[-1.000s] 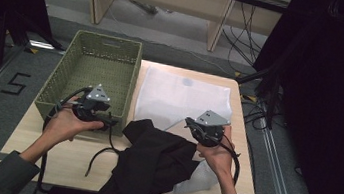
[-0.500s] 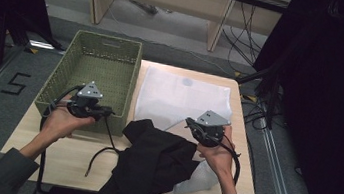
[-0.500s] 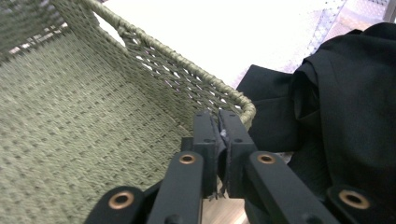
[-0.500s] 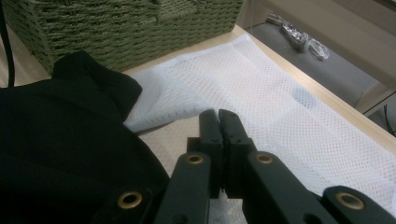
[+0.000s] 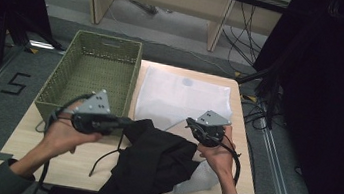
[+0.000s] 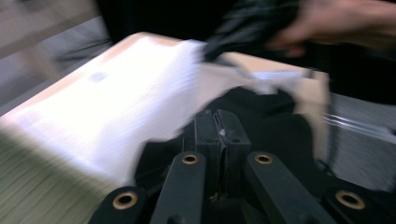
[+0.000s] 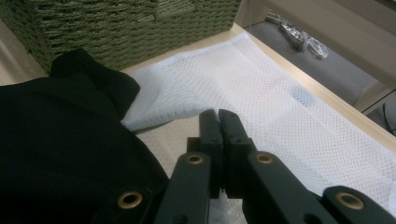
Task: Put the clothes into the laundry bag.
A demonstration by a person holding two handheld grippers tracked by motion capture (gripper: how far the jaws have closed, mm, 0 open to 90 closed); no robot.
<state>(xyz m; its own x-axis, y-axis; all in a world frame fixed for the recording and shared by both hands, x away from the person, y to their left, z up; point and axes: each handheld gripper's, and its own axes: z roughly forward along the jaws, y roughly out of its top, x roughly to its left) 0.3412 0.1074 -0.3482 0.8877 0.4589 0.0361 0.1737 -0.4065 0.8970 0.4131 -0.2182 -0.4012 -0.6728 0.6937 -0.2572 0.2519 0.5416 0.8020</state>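
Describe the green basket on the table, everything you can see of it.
The basket is olive green, woven from what looks like cord or rush, rectangular with upright walls and a slot handle cut in its far wall. Nothing shows inside it. It stands upright on the far left part of the wooden table, its right wall alongside the white mesh bag. The right gripper view shows its woven wall close behind the black garment.
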